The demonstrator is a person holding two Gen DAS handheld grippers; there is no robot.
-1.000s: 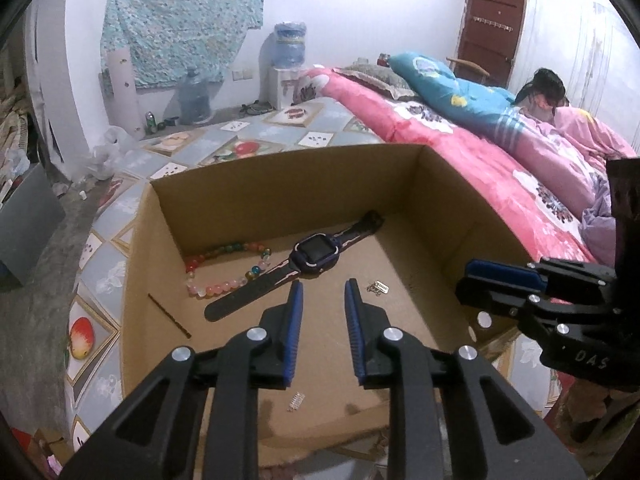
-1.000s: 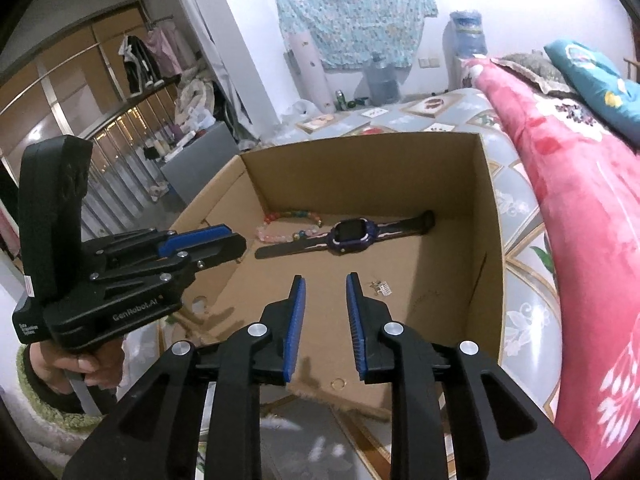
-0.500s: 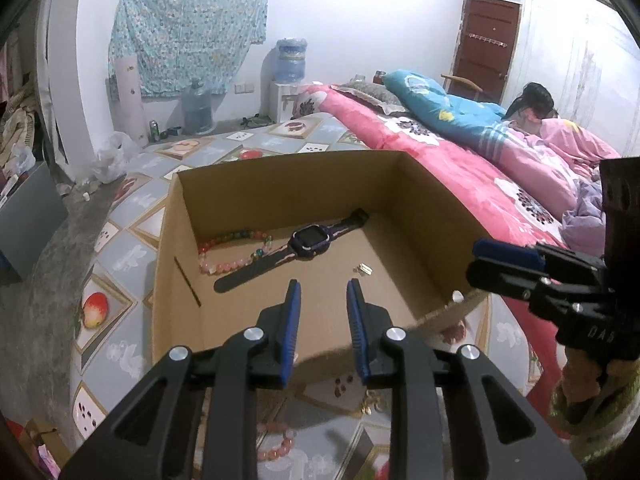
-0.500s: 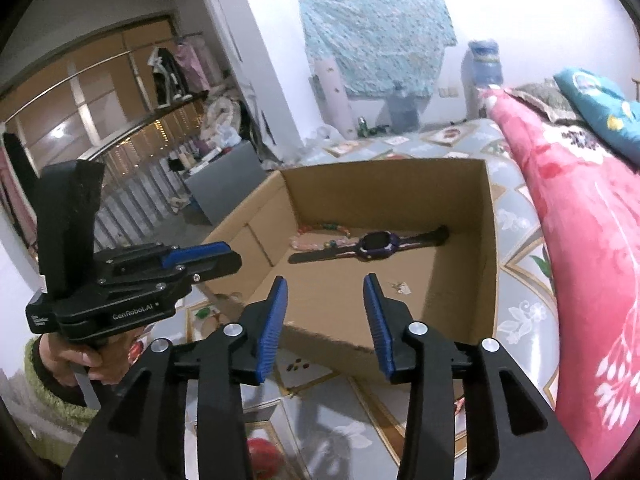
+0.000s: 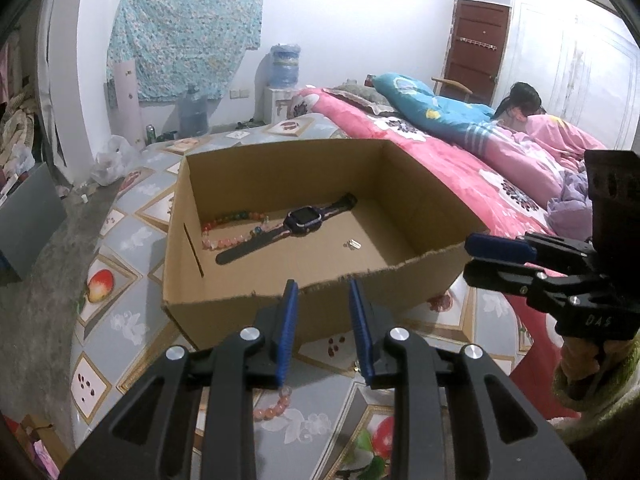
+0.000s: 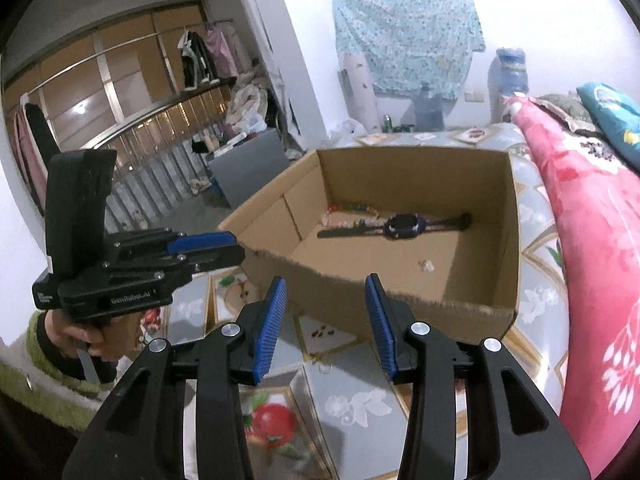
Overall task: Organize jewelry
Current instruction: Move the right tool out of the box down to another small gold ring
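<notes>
Since both tools hang empty before the cardboard box (image 5: 248, 304), we'd drop the left gripper (image 5: 322, 330), jaws narrowly apart, straight onto the pink bead bracelet (image 5: 272, 408) on the mat just beneath it. The right gripper (image 6: 326, 322), jaws just widened, grips nothing. Inside the box: one watch (image 5: 303, 221), one beaded bracelet (image 5: 224, 228), one small charm (image 5: 353, 244).
</notes>
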